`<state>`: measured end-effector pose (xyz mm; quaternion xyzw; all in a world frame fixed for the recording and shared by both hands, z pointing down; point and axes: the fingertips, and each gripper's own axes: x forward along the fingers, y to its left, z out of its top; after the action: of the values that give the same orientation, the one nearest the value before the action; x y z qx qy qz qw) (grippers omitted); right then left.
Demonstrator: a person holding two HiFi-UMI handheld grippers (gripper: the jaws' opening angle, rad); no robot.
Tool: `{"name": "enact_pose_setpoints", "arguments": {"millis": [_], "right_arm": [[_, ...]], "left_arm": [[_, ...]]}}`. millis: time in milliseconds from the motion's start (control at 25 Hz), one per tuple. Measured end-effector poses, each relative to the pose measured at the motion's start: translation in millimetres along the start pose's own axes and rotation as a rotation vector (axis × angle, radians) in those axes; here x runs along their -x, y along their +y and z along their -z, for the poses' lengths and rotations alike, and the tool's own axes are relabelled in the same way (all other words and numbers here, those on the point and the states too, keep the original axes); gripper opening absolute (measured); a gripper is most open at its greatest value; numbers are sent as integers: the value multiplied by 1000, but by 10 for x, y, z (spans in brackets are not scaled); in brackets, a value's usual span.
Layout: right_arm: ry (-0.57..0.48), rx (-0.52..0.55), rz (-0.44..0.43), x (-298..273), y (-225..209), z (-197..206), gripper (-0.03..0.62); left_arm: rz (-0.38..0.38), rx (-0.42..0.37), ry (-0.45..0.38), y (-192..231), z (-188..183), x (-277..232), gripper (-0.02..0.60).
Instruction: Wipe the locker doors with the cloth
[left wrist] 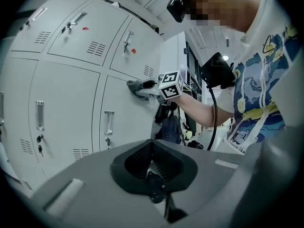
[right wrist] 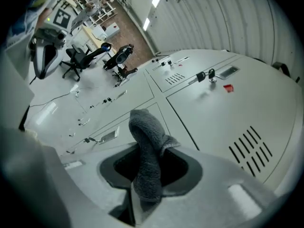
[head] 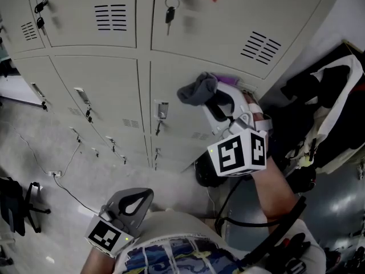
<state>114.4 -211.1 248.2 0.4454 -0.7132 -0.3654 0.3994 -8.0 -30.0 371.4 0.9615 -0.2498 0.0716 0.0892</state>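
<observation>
A dark grey cloth (head: 195, 90) is bunched in my right gripper (head: 212, 96), which is shut on it and holds it up against the top of a pale grey locker door (head: 177, 131). In the right gripper view the cloth (right wrist: 145, 144) stands up between the jaws of the right gripper (right wrist: 147, 177), in front of a vented door (right wrist: 213, 122). My left gripper (head: 137, 198) hangs low near the person's waist, shut and empty, well away from the lockers. From the left gripper (left wrist: 153, 175) view, the cloth (left wrist: 135, 85) touches the door at mid height.
Keys (head: 170, 13) hang from locks on the upper doors. Dark bags and clothing (head: 325, 113) pile up to the right of the lockers, and a black backpack (head: 205, 173) sits at their foot. An office chair (head: 14, 207) and a floor cable (head: 63, 181) lie at the left.
</observation>
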Motion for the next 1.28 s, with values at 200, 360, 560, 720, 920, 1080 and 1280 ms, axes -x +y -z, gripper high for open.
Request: {"name": "enact_pose_setpoints", "arguments": {"millis": [200, 360, 560, 720, 920, 1080, 1280], "right_arm": [[17, -11, -78, -165, 444, 173, 112], [46, -44, -149, -295, 842, 377, 112], [77, -59, -226, -425, 1266, 548, 112], [110, -49, -297, -557, 1697, 746, 110], [152, -46, -385, -715, 2248, 1003, 110], [193, -43, -444, -835, 2650, 1193, 110], [231, -56, -498, -939, 3010, 1372, 110]], "left_arm": [[-23, 6, 8, 55, 25, 51, 2], [-31, -2, 20, 73, 34, 69, 2], [-40, -8, 31, 87, 27, 86, 2], [-43, -9, 41, 88, 28, 81, 2], [-58, -1, 49, 113, 54, 100, 2], [-67, 3, 55, 115, 69, 109, 2], [-81, 1, 60, 120, 87, 141, 2]]}}
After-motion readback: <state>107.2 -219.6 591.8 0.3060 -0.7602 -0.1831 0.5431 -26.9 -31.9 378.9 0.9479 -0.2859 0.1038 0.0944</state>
